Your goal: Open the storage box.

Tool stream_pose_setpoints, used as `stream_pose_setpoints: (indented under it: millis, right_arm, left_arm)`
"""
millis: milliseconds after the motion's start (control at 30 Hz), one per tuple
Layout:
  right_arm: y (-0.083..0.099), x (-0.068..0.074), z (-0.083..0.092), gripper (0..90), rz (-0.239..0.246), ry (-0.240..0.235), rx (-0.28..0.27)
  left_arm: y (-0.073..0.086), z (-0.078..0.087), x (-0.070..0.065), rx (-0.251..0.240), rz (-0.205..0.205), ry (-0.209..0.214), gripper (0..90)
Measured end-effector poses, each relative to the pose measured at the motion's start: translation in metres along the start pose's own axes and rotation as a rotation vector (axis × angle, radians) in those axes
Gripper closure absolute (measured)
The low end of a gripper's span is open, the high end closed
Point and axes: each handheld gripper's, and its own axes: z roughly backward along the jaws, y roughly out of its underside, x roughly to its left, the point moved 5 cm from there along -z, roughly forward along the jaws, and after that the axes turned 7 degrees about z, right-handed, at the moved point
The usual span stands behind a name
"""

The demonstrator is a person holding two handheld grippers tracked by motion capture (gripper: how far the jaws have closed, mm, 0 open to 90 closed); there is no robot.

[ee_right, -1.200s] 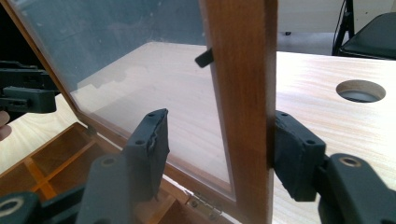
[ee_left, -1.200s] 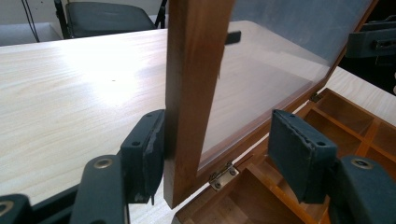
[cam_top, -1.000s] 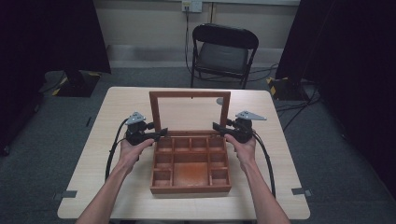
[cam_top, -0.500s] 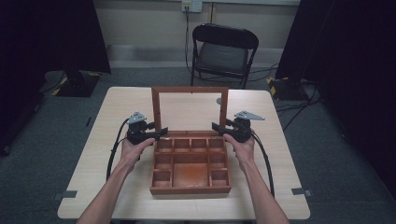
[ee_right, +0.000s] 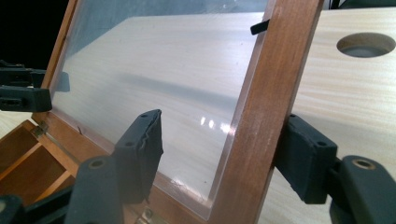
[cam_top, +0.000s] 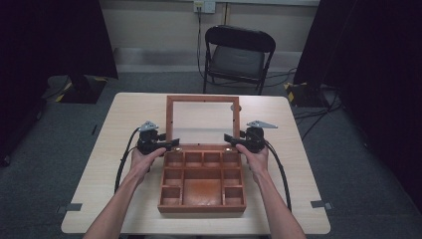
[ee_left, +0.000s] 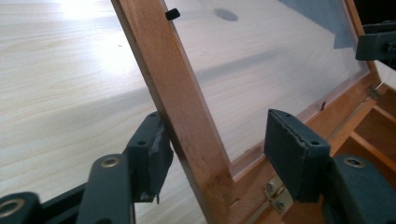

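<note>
Wooden box [cam_top: 202, 183], table [cam_top: 124, 124] centre; glazed lid [cam_top: 202, 122] raised at 12 o'clock. Left gripper [cam_top: 169, 145] at 9 o'clock, right gripper [cam_top: 230, 139] at 3 o'clock: forearms extended forward, jaws apart, straddling the lid's side rails, outer pads touching, nothing clamped.

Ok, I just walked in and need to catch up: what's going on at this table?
A person works a wooden box with a gripper in each hand. The left gripper and right gripper each straddle a side rail of its glass-paned lid, jaws open. The lid stands raised, the empty compartments exposed.
</note>
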Motion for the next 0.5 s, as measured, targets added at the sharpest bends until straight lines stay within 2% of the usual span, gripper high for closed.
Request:
stream_pose_setpoints:
  millis: [333, 500]
  right_arm:
    - [0.003, -0.0018, -0.0062, 32.9, -0.024, 0.008, 0.027]
    - [0.0046, -0.0016, -0.0086, 29.2, -0.038, 0.005, 0.037]
  left_arm:
    - [-0.0009, -0.0047, 0.0035, 0.027, 0.036, 0.021, 38.7]
    - [-0.0001, -0.006, 0.0051, 0.036, 0.045, 0.019, 37.7]
